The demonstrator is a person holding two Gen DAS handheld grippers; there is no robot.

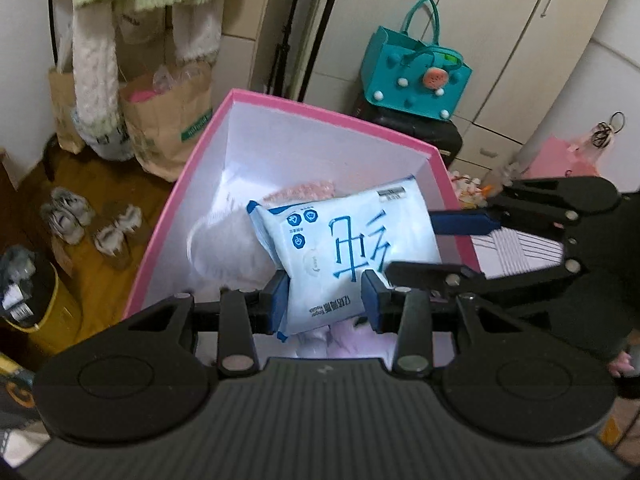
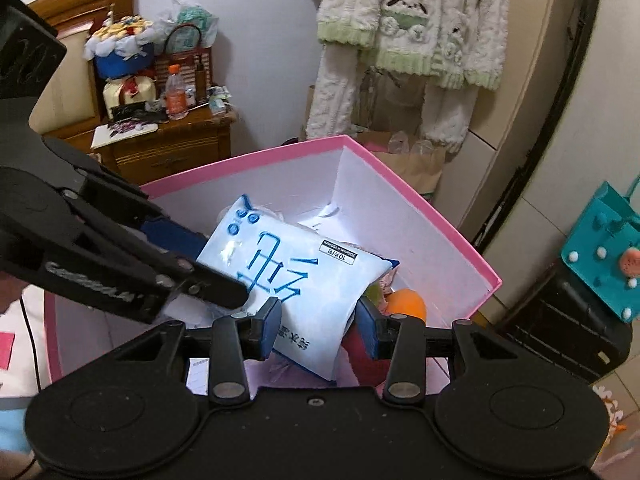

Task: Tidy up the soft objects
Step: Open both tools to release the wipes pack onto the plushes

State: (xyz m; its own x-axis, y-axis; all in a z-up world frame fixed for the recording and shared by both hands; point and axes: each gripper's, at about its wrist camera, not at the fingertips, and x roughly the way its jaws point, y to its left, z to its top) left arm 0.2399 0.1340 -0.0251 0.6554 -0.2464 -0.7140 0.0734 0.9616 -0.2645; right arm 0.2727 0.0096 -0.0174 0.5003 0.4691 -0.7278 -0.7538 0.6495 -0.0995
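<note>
A light blue soft wipes pack point(image 1: 344, 248) with blue characters lies inside the pink box point(image 1: 192, 160), which has white inner walls. It also shows in the right wrist view point(image 2: 296, 280), where the box rim point(image 2: 432, 208) is pink too. My left gripper point(image 1: 326, 300) has its blue pads on both sides of the pack's near end and touches it. My right gripper point(image 2: 318, 324) is open around the pack's other end, with a gap at its right pad. Each gripper shows in the other's view, the right point(image 1: 452, 248) and the left point(image 2: 180, 260). An orange soft object point(image 2: 408, 304) and white and pink soft items point(image 1: 224, 248) lie under the pack.
Paper bags point(image 1: 168, 128) and slippers point(image 1: 92, 224) are on the floor left of the box. A teal bag point(image 1: 416, 72) sits on a black suitcase point(image 1: 424, 132). A fluffy garment point(image 2: 412, 40) hangs behind. A wooden nightstand point(image 2: 168, 144) holds bottles.
</note>
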